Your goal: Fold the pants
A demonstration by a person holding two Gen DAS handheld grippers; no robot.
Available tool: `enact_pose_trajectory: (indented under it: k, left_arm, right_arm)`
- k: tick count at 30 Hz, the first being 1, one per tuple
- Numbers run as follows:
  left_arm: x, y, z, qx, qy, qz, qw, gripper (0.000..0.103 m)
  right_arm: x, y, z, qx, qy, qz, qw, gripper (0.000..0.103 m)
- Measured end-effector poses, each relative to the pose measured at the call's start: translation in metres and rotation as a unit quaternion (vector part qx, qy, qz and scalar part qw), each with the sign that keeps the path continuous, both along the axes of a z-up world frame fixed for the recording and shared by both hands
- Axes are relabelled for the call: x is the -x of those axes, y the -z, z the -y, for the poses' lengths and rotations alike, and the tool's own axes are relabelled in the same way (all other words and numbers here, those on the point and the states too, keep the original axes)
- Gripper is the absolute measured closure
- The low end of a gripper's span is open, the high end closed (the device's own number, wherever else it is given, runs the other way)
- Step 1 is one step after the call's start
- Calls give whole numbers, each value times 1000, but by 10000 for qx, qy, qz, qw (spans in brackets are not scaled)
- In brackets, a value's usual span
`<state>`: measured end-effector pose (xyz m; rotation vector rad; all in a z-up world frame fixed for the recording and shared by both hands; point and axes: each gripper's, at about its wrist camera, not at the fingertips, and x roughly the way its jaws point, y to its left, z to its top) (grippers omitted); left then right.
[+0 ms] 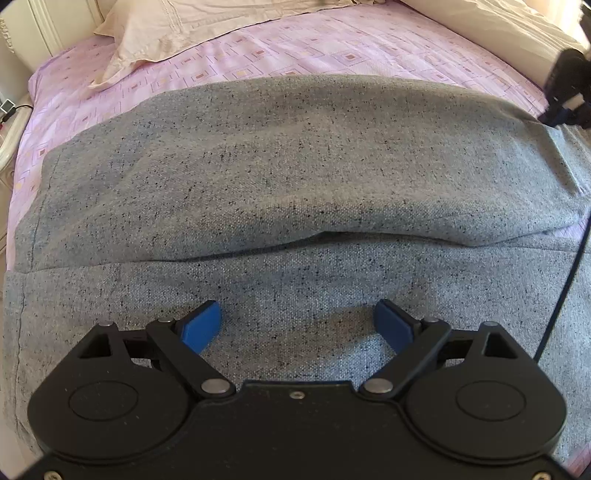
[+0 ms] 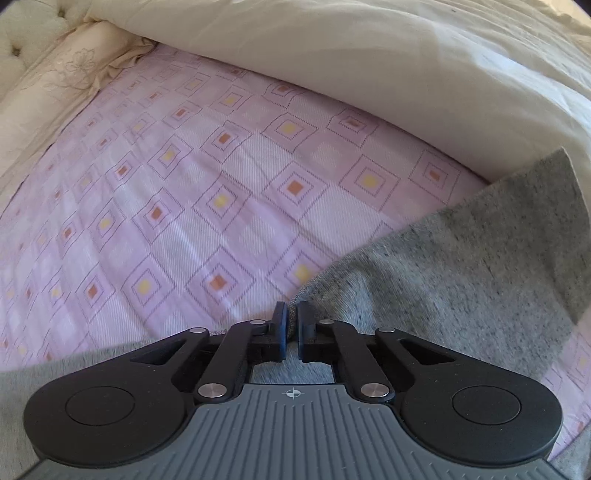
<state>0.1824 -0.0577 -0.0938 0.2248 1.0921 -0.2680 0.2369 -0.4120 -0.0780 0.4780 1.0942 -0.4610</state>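
Note:
Grey speckled pants lie across the pink patterned bedsheet, one layer folded over another with a fold edge running across the middle. My left gripper is open and empty, its blue pads just above the near layer of the pants. My right gripper is shut on an edge of the grey pants, with cloth pinched between its dark pads. The right gripper also shows in the left wrist view, at the far right corner of the pants.
A beige pillow lies at the head of the bed. A cream duvet is bunched along the far side. A bedside unit stands at the left edge. A black cable hangs at the right.

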Motion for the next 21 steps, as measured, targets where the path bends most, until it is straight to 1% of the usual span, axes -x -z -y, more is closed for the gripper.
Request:
enact_pose_trajectory:
  k: [5, 8, 12, 14, 16, 19, 21]
  left_arm:
    - [3, -2, -1, 33, 35, 40, 10000, 12]
    - [5, -8, -5, 132, 52, -9, 9999, 22]
    - [5, -25, -14, 355, -63, -17, 9993, 24]
    - [1, -36, -15, 453, -132, 23, 9989, 24]
    - [-7, -47, -14, 483, -182, 88, 9986, 24]
    - [-27, -61, -7, 435, -274, 157, 9986, 24]
    - [-43, -68, -1, 407, -293, 139, 9986, 24]
  right_arm:
    - [56, -9, -9, -213, -142, 437, 9987, 99]
    - [83, -23, -11, -304, -127, 744, 9967, 99]
    - [120, -32, -24, -338, 8, 1221, 9919, 99]
    - [130, -32, -34, -230, 74, 1370, 9903, 99]
    - [145, -26, -44, -237, 208, 1493, 9883, 99]
    - [160, -15, -53, -276, 420, 1646, 9851, 99]
    - [166, -10, -58, -167, 471, 1763, 9831, 99]
